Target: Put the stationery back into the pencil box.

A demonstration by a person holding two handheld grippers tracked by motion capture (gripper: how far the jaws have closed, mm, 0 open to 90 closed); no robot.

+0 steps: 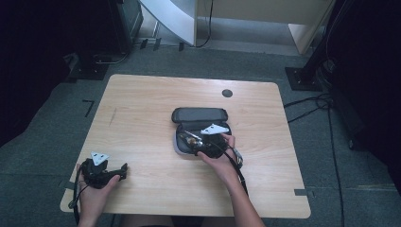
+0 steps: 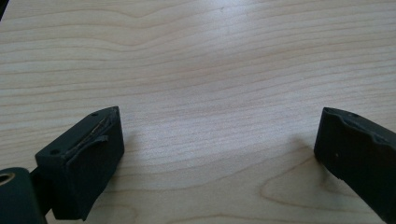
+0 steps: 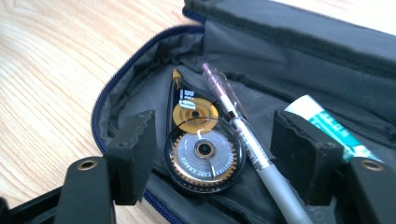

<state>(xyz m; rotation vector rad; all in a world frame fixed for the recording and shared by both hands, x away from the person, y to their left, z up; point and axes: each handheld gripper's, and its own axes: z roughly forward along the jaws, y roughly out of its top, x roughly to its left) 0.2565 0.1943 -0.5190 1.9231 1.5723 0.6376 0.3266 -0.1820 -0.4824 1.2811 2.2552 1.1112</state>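
Note:
An open dark pencil case (image 1: 198, 116) lies at the table's middle, its grey lining (image 3: 140, 88) showing. Inside it rest a correction tape roller (image 3: 201, 151) with clear housing and gold wheel, a clear and grey pen (image 3: 243, 133) and a white and green tube (image 3: 329, 121). My right gripper (image 3: 212, 154) hangs open over the case, its jaws on either side of the roller and pen, gripping nothing. Over the case in the high view is the right gripper (image 1: 208, 142). My left gripper (image 1: 124, 171) rests near the front left corner; it stands open (image 2: 217, 144) over bare wood.
The wooden table (image 1: 142, 109) has a round cable hole (image 1: 227, 93) at the back right. Cables (image 1: 312, 106) and stands sit on the grey floor around it. A white cabinet (image 1: 175, 19) stands beyond the far edge.

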